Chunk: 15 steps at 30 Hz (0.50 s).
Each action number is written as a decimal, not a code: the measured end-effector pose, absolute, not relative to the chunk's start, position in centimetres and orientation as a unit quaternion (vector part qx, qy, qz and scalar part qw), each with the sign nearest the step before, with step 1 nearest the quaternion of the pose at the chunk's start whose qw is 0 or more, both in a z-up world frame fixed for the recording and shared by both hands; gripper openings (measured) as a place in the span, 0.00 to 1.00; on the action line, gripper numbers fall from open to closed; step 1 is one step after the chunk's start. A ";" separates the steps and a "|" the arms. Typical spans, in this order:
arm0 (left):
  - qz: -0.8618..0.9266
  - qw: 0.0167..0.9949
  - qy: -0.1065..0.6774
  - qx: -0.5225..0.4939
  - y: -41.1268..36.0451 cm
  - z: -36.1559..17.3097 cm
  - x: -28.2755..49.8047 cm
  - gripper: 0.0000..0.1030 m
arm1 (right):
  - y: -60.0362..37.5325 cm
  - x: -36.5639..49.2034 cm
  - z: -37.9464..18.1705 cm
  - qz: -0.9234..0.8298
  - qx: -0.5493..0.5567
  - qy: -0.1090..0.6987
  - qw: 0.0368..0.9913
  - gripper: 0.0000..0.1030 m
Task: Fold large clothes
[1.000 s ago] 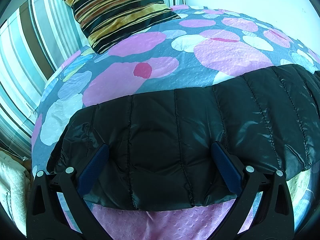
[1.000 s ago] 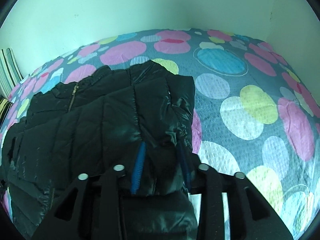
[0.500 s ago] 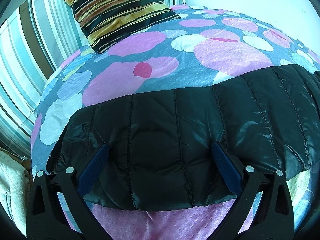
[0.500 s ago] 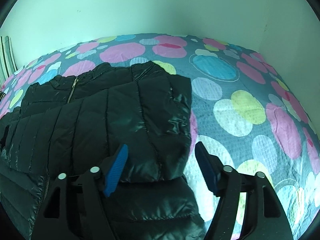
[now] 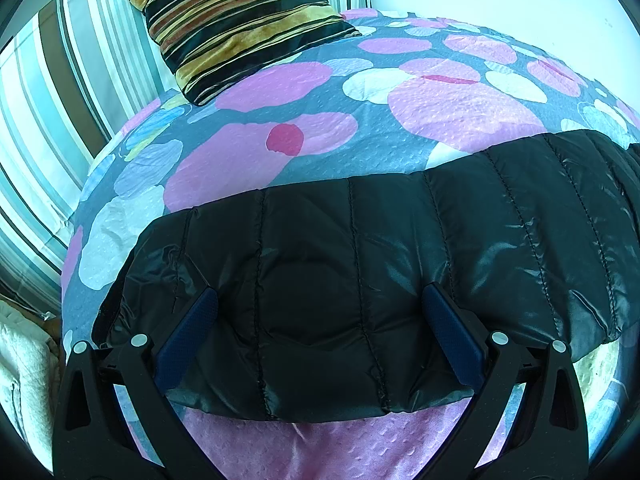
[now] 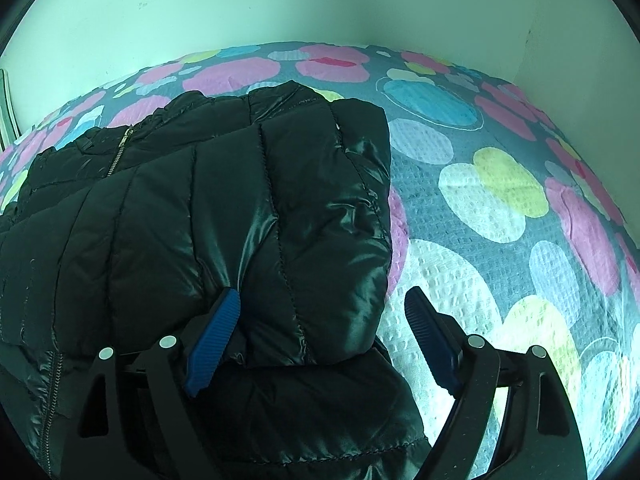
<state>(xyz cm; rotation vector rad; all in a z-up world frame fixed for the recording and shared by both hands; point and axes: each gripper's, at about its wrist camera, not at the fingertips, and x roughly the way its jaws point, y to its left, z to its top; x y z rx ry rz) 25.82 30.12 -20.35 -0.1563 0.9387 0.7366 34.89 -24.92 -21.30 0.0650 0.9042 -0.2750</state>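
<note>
A black quilted puffer jacket (image 5: 360, 260) lies folded on the spotted bedspread (image 5: 280, 152). My left gripper (image 5: 319, 293) stands wide open over the jacket's near edge, its blue pads (image 5: 188, 336) resting on the fabric without pinching it. In the right wrist view the jacket (image 6: 200, 220) shows its zip and a folded-over panel. My right gripper (image 6: 323, 293) is opening. The panel's lower corner lies between its jaws, the left pad (image 6: 214, 340) sits against the fabric, and the right pad (image 6: 430, 340) is clear of it over the bedspread (image 6: 480, 200).
A striped brown and gold cushion (image 5: 240, 20) sits at the bed's far left corner, in front of striped bedding (image 5: 48, 100). A white cloth (image 5: 20, 360) lies beside the bed at lower left. A pale wall (image 6: 280, 0) runs along the bed's far side.
The right gripper's jaws spread from pinching the jacket's folded panel to wide apart, letting it go, and the gripper sank a little. The left gripper has not moved.
</note>
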 end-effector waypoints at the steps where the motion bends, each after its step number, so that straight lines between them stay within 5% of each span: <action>1: 0.346 0.826 0.439 -0.075 30.2 -20.4 25.6 0.98 | -24.9 34.9 -21.3 -0.133 0.031 0.435 0.890 0.81; 15: 0.337 0.849 0.386 -0.128 35.0 -16.5 17.0 0.98 | -24.6 34.8 -21.3 -0.141 0.023 0.430 0.891 0.82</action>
